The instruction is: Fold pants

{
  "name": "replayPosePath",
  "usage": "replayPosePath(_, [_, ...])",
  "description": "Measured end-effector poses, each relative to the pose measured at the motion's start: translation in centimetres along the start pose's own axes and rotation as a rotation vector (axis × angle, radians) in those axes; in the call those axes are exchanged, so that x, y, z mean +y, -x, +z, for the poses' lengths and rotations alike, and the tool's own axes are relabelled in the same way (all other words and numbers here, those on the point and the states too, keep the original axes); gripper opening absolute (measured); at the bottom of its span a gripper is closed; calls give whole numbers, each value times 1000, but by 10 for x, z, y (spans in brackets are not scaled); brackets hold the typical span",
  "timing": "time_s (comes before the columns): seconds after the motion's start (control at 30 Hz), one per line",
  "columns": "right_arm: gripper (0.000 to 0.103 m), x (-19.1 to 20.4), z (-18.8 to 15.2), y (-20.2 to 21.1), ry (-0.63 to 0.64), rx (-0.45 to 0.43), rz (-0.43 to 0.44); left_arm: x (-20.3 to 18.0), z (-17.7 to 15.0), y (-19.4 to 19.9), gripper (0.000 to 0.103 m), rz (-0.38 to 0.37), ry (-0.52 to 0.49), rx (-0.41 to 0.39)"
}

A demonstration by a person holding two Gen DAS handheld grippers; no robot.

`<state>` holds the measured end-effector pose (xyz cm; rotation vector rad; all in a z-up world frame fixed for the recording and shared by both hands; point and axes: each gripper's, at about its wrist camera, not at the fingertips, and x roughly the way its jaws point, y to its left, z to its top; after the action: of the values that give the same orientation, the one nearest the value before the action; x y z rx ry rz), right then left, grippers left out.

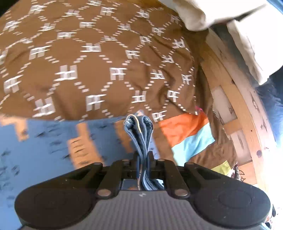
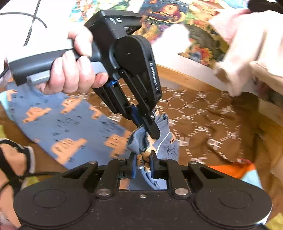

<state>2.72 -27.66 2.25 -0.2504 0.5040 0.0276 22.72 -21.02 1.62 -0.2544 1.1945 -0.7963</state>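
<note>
Mostly pants edges inside blurred grippers.

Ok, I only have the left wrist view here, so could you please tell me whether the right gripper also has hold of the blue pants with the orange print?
Observer: Yes, the right gripper is shut on a bunched edge of the blue fabric pants with the orange print.
Operator: Thank you. How close is it to mine?
Observer: Very close. The left gripper pinches the same bunch just beyond the right one's fingertips.
Operator: And what lies past the bed on that side?
Observer: A brightly coloured picture shows beyond the wooden bed rim.
</note>
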Motion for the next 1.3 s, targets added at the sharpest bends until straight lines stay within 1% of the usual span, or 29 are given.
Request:
replayPosePath(0.17, [15,28,9,-3,38,2,103,35,-19,23,8,22,52,-28])
replayPosePath(0.4, [15,66,19,-17,50,54,211,75,-45,45,8,76,49,-74])
replayPosePath(0.57, [15,88,18,-28,68,95,269,104,-67,49,9,53,70,-125])
replayPosePath(0.67, [15,95,18,-36,57,121,275,118,-71,43,14,39,83,-111])
replayPosePath(0.7, [16,96,18,-39,46,129,272,121,-69,43,17,30,85,-106])
replayPosePath(0.8, [22,99,19,-43,20,142,256,127,-66,46,30,0,99,-105])
replayPosePath(0.87, [29,101,20,-46,9,146,251,132,-67,46,30,-14,125,-101])
replayPosePath(0.93, [31,102,21,-47,2,148,249,136,-70,46,25,-17,143,-103])
replayPosePath(1.13, [31,100,20,-48,13,142,243,134,-70,46,15,-14,156,-97])
replayPosePath(1.23, [30,101,19,-47,4,142,238,130,-70,46,11,-2,143,-105])
replayPosePath(1.3, [30,101,19,-46,1,142,235,126,-72,46,11,12,126,-111])
